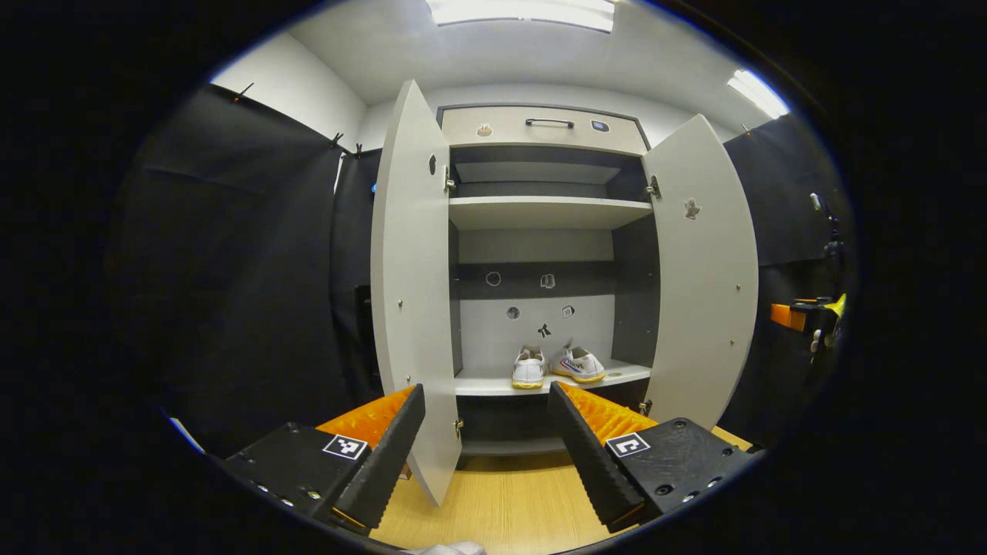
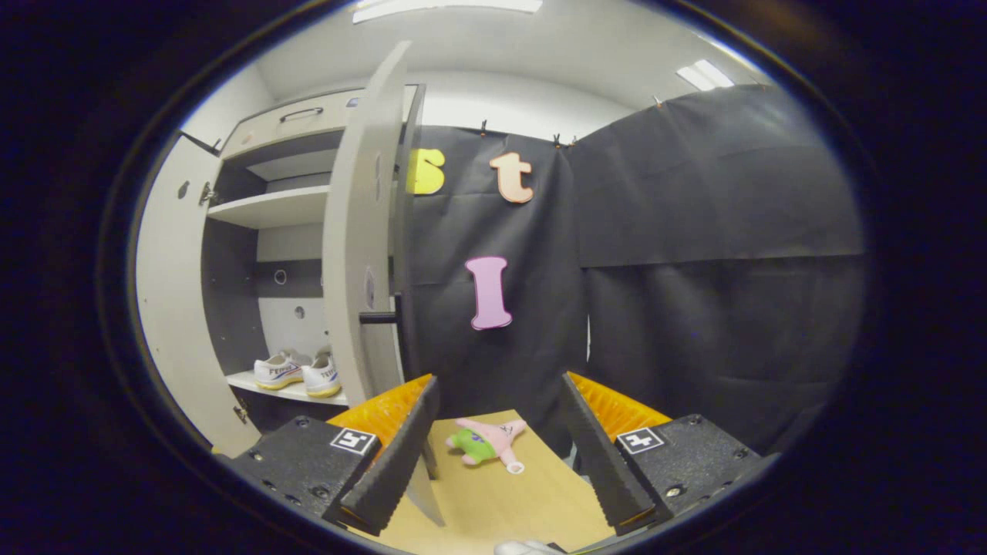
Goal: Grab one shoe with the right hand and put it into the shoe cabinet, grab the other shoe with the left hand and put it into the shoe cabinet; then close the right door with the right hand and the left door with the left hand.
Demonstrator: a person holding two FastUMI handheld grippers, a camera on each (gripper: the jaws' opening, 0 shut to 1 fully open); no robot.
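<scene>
Below, at the bottom of the left gripper view, we hold the left gripper with its fingers spread wide and nothing between them, over the wooden floor. Just beyond, at centre frame, stands the shoe cabinet with its left door and right door both swung open. On the lower shelf the two shoes sit side by side, the left shoe touching or nearly touching the right shoe. At the far right edge of that frame we see part of the other gripper. In the right gripper view, our right gripper is likewise wide apart and empty at the bottom of the frame; between its fingers, farther off on the floor, lies a pink and green plush toy. The cabinet sits at the left of this frame, shoes on its shelf.
</scene>
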